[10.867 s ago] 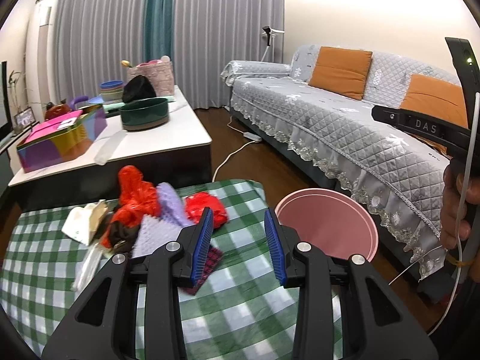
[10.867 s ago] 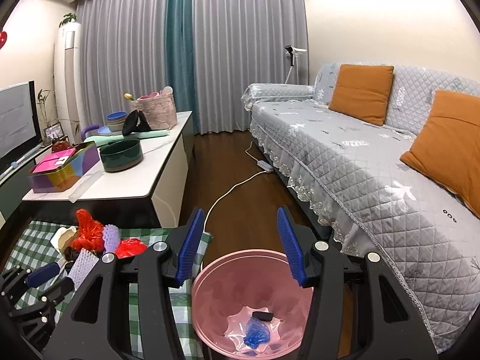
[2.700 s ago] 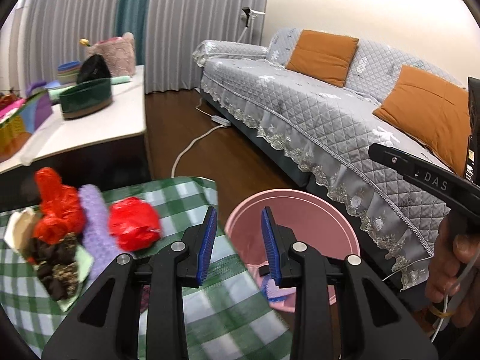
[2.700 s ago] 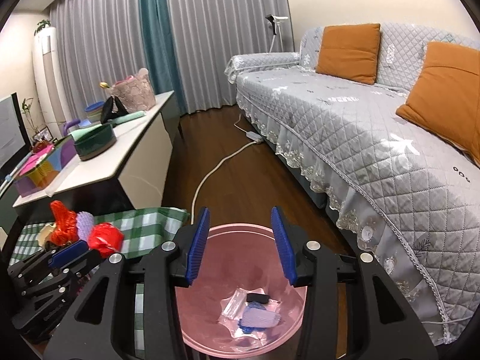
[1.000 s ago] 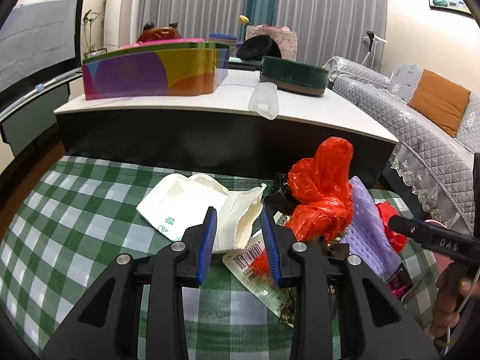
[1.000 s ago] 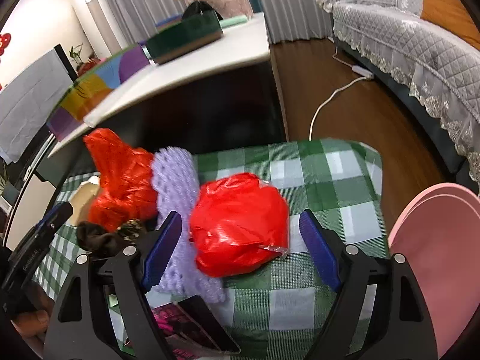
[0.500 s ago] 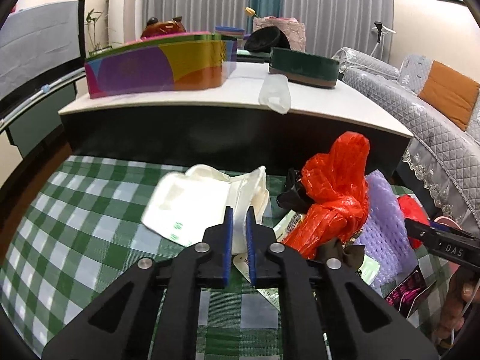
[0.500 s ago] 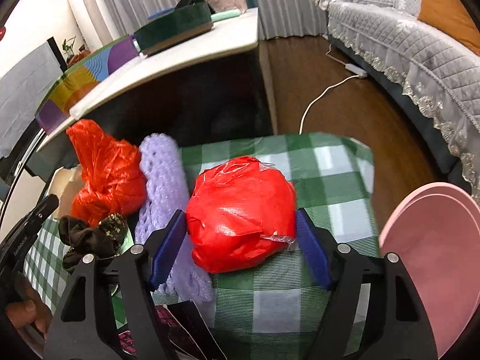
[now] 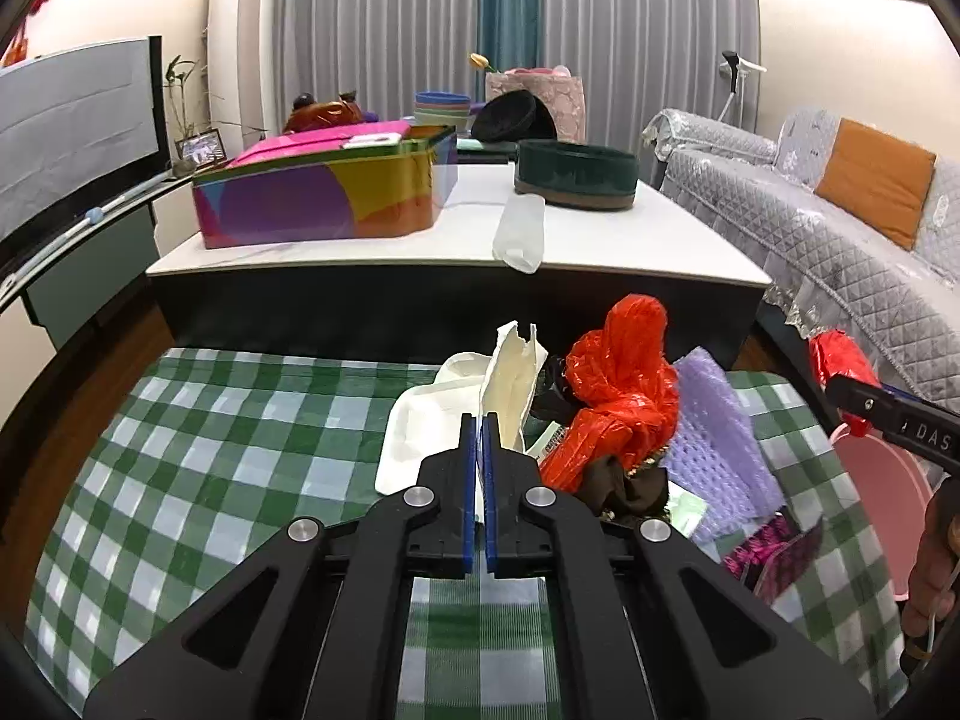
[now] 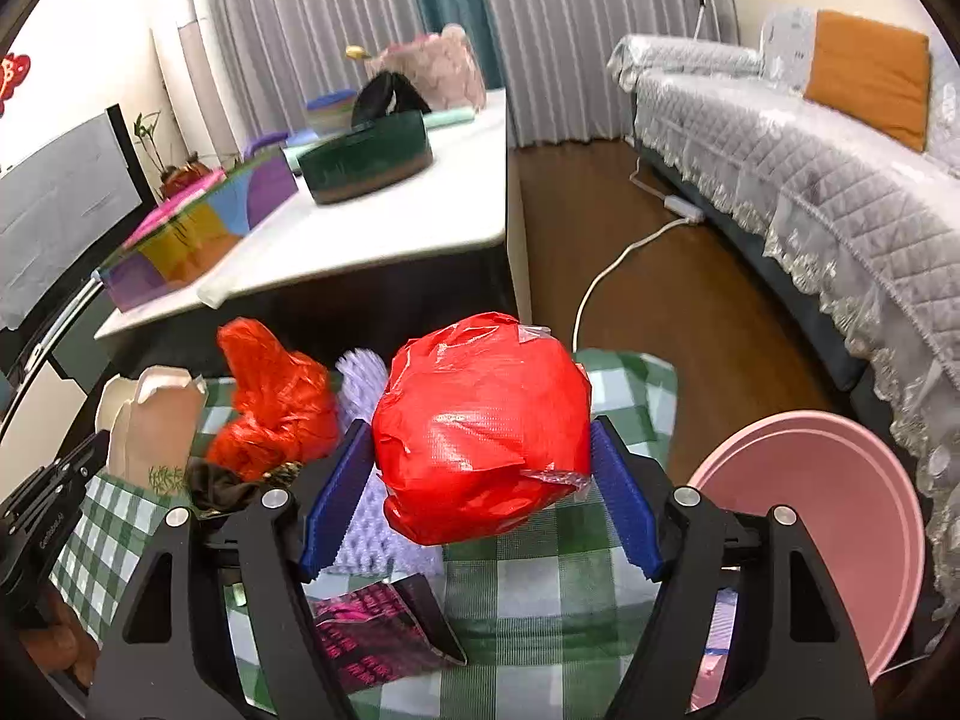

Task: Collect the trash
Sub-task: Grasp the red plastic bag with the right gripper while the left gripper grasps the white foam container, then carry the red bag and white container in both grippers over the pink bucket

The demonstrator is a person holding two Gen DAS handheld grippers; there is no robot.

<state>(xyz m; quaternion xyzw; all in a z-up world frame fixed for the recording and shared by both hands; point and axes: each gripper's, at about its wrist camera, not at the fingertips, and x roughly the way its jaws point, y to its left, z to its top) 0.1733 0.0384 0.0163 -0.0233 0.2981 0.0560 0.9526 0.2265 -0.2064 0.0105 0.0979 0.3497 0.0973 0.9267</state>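
My left gripper (image 9: 479,420) is shut on the torn edge of a cream paper bag (image 9: 510,384), lifted upright above the green checked cloth (image 9: 240,450). My right gripper (image 10: 480,468) is shut on a crumpled red plastic ball (image 10: 480,426), held above the cloth; the ball also shows in the left wrist view (image 9: 840,354). An orange-red plastic bag (image 9: 624,384), a purple foam net (image 9: 714,420), a dark fabric scrap (image 9: 624,480) and a pink-black wrapper (image 10: 372,630) lie on the cloth. The pink bin (image 10: 822,510) stands at the right of the table.
A white low table (image 9: 600,240) behind carries a colourful tin (image 9: 324,192), a dark green bowl (image 9: 576,174) and a clear bottle (image 9: 519,228). A grey sofa (image 10: 780,180) with orange cushions runs along the right. A white cable (image 10: 618,252) lies on the wood floor.
My left gripper closed on the cream paper bag and raised its edge. My right gripper closed on the red plastic ball and lifted it off the cloth.
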